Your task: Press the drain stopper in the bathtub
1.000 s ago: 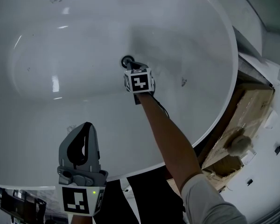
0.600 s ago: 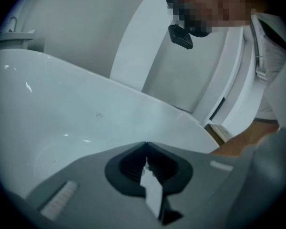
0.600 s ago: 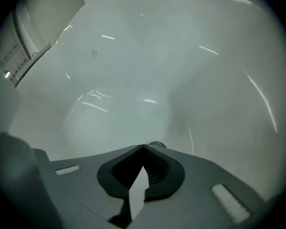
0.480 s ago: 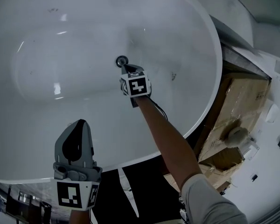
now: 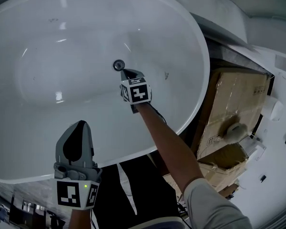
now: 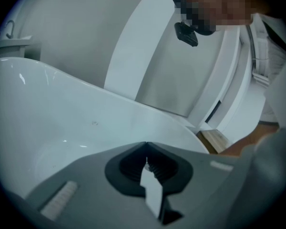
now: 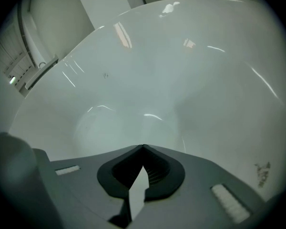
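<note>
A round dark metal drain stopper sits in the floor of the white bathtub. My right gripper reaches down into the tub, shut with nothing in it; its tip lies just to the right of the stopper, and I cannot tell whether it touches. In the right gripper view the right gripper has its jaws closed together against the tub's inner wall, and the stopper is hidden. My left gripper hangs shut and empty over the tub's near rim. The left gripper shows closed jaws there too.
A torn cardboard box with a white round fitting on it stands right of the tub. A dark gap with a cable lies below the near rim. White wall panels rise behind the tub.
The right gripper's tip has drawn back a little from the stopper it was against a second ago. The whole view has shifted, showing more of the box.
</note>
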The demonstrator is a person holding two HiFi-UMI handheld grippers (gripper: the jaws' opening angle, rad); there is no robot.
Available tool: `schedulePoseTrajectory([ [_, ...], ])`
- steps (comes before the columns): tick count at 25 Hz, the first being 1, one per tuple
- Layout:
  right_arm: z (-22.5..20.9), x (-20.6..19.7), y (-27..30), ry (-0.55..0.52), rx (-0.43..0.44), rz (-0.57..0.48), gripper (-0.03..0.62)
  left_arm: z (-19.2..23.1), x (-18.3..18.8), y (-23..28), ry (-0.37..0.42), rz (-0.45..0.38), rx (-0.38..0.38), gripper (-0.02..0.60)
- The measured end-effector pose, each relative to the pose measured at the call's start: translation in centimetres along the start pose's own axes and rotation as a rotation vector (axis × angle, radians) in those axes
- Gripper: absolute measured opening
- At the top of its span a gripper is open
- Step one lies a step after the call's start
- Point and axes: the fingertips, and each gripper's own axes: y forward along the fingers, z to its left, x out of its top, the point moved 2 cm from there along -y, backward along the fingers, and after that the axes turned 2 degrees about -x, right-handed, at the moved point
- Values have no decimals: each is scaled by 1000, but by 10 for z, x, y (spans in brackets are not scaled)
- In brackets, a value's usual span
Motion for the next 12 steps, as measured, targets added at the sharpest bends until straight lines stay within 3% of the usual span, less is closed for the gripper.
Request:
schedulePoseTrajectory([
  [12,14,24,-78,23,39,-84,-6,-30,43,-28,4,-16,-2,0],
])
